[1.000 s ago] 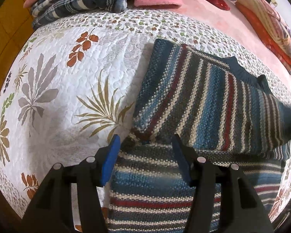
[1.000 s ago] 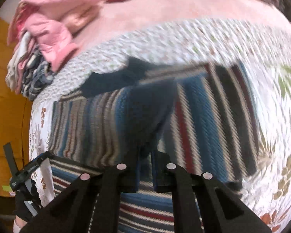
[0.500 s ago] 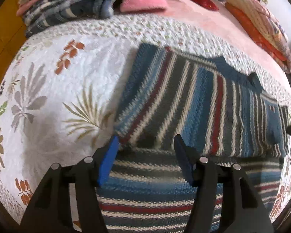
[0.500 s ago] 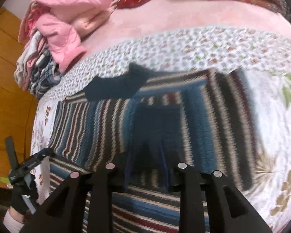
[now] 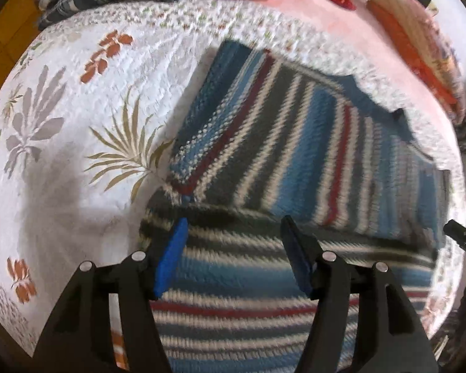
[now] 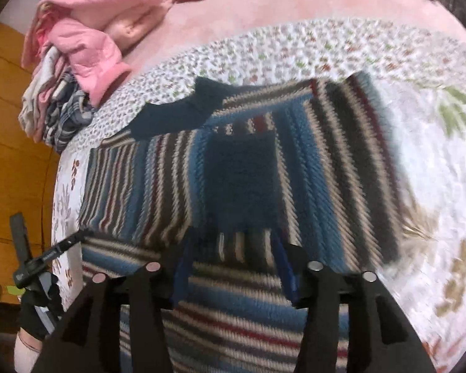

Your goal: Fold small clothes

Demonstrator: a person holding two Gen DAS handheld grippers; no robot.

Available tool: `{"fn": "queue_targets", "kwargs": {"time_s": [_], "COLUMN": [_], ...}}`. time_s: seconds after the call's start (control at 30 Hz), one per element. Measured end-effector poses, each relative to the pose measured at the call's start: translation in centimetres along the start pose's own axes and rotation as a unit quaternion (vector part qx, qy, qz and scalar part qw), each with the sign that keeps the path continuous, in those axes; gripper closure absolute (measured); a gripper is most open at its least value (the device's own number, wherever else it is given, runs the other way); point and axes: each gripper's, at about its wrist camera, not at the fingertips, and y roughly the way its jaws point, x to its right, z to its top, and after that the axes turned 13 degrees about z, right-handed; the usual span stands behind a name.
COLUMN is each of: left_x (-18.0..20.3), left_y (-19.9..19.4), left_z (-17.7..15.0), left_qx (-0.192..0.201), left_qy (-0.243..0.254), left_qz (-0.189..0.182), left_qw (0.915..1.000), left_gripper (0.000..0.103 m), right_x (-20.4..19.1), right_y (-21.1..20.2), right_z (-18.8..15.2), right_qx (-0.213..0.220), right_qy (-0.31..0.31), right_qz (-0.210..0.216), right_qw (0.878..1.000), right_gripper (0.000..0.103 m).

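Note:
A striped knit sweater [image 5: 295, 143] in blue, grey, cream and dark red lies flat on the bed, its far half folded over the near part. In the right wrist view the same sweater [image 6: 332, 168] shows a dark blue cuff lying on top and a dark collar at the far edge. My left gripper [image 5: 233, 233] hovers open over the near left part of the sweater, nothing between its blue pads. My right gripper [image 6: 231, 248] is open above the near edge of the fold, just in front of the dark cuff, holding nothing.
The white quilt [image 5: 62, 124] with leaf prints covers the bed. Folded plaid and pink clothes [image 6: 77, 46] are piled at the far left. Orange and striped bedding [image 5: 419, 40] lies at the far right. The left gripper and a gloved hand [image 6: 37, 279] show at the left edge.
My right gripper has opened, letting go of the folded sweater part, and drawn back. The left gripper stayed open and pulled back a little toward the near edge.

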Motion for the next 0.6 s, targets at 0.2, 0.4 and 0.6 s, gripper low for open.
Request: {"fn": "queue_targets", "kwargs": {"time_s": [0.2,0.4,0.6], "left_x": [-2.5,-6.8,-9.5], "left_y": [-3.9,-3.2,-1.9], "left_z": [-5.8,-14.1,-19.3], "left_qx": [0.008,-0.045,-0.101], "left_qy": [0.019,0.015,-0.026], "left_qz": [0.016,0.01,-0.003], "left_qw": [0.9997,0.9988,0.9945], "left_gripper": [0.031,0.031,0.031], "right_x": [-0.7,0.2,3.0], "right_y": [-4.7,-6.3,-6.8], "right_z": [-5.8,-14.1,-21.5], "right_qx": [0.009,-0.022,-0.049], "right_qy": [0.004,0.009,0.07], "right_qz": [0.014,-0.016,-0.03], "right_qw": [1.0,1.0,0.996], "right_gripper": [0.043,0.041,0.038]}}
